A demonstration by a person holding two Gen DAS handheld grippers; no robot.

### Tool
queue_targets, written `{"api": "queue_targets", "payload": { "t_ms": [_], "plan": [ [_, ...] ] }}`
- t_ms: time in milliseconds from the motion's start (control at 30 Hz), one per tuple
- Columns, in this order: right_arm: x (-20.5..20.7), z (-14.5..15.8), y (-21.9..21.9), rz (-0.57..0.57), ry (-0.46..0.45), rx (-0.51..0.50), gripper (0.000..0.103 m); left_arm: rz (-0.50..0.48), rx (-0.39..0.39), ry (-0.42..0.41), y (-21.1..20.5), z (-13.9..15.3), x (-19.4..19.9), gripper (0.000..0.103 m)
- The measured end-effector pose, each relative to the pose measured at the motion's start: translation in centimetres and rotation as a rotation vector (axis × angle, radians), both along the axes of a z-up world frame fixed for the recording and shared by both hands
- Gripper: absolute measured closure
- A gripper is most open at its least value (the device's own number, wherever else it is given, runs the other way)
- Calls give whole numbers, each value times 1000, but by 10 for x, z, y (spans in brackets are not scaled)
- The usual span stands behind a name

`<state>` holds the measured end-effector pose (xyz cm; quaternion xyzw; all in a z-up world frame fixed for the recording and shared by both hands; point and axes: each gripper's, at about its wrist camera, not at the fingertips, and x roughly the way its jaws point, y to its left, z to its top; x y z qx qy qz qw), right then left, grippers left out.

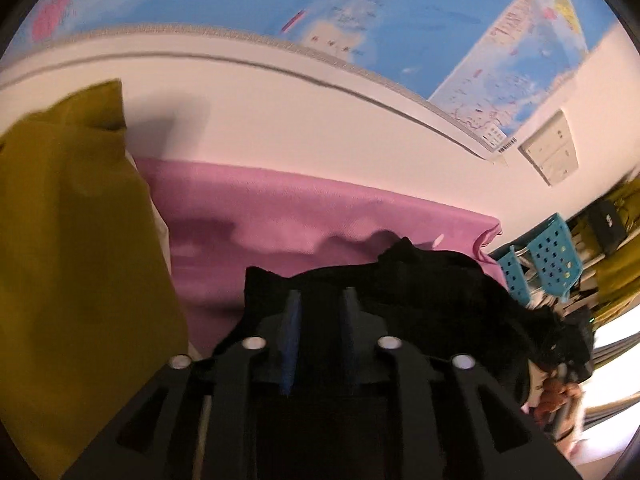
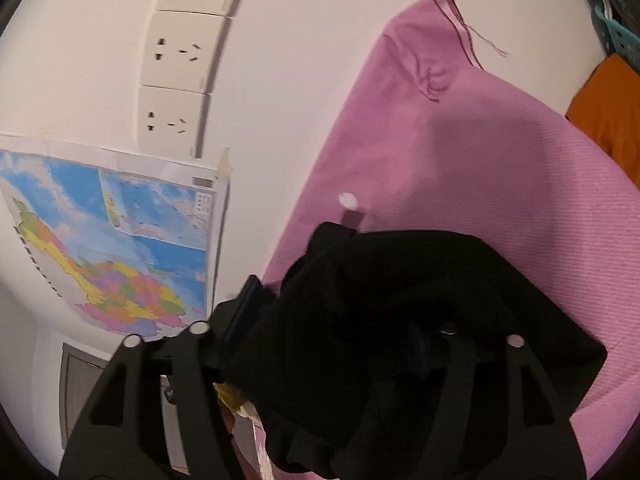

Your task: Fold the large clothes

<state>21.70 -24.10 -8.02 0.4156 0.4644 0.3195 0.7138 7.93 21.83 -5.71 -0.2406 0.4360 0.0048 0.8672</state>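
A black garment lies bunched on a pink cloth that covers the work surface. My left gripper points down at the garment's near edge. Its blue-padded fingers stand a little apart, with only dark cloth showing in the gap. In the right wrist view the black garment is heaped over my right gripper. That gripper's jaws are spread wide: the left finger is bare and the right one is buried under the cloth. The pink cloth stretches beyond.
A mustard-yellow cloth is piled at the left. An orange cloth and a teal perforated basket sit at the far side. The white wall carries a map and sockets. A person's hand shows at the lower right.
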Motion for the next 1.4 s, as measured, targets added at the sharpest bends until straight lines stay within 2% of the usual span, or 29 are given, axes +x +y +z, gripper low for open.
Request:
{"api": "queue_targets", "payload": {
  "t_ms": [33,100,133,200,267,333,400,433,500,567,600,633,700,767,833,867,900,967,1067,1167,1200,1233,1267,1300,1400],
  "plan": [
    [-4,6,2,10,-31,-16,35,-3,19,-20,-2,2,-5,70],
    [-11,15,4,12,-71,-26,25,-44,89,-73,-15,10,-19,67],
    [-15,19,5,11,-90,-33,22,-60,115,-87,-23,12,-23,61],
    [-25,28,8,13,-142,-66,21,-140,181,-125,-48,15,-38,48],
    [-36,38,13,9,-208,-146,17,-225,223,-136,-76,10,-47,47],
    [-43,44,15,9,-235,-153,15,-309,263,-145,-105,5,-52,44],
    [-50,51,29,64,-294,-208,15,-410,278,-157,-134,-2,-53,36],
    [-54,53,41,104,-322,-272,15,-439,281,-156,-144,-5,-50,34],
    [-62,53,72,189,-386,-416,14,-440,296,-130,-156,-14,-38,34],
    [-65,46,98,239,-430,-562,15,-399,330,-81,-160,-28,-23,43],
    [-64,42,108,261,-444,-610,17,-383,339,-59,-161,-33,-16,55],
    [-62,37,120,292,-455,-647,19,-372,331,-39,-161,-39,-9,73],
    [-59,28,136,331,-460,-701,24,-341,305,-3,-155,-48,2,90],
    [-54,21,149,360,-466,-743,29,-320,298,-26,-154,-44,5,93],
    [-50,11,159,384,-459,-806,38,-296,293,-59,-150,-32,5,94],
    [-48,9,162,390,-457,-833,49,-293,293,-72,-150,-26,4,94],
    [-46,7,164,398,-459,-853,68,-287,303,-94,-150,-21,5,94],
    [-43,8,163,399,-474,-846,101,-281,327,-112,-154,-19,7,94],
    [-44,26,146,290,-527,-811,103,-273,338,-65,-153,-34,17,93],
    [-38,41,119,209,-505,-706,102,-251,339,-26,-145,-50,28,77],
    [-35,40,118,215,-483,-687,98,-240,350,-13,-142,-54,31,74],
    [-33,37,117,234,-451,-673,88,-232,325,6,-138,-60,35,71],
    [-33,34,121,250,-443,-682,50,-229,304,12,-135,-63,37,70],
    [-35,31,127,265,-449,-701,25,-226,283,15,-132,-65,38,69],
    [-39,19,153,315,-477,-805,27,-223,273,1,-130,-64,38,69]
  ]
}}
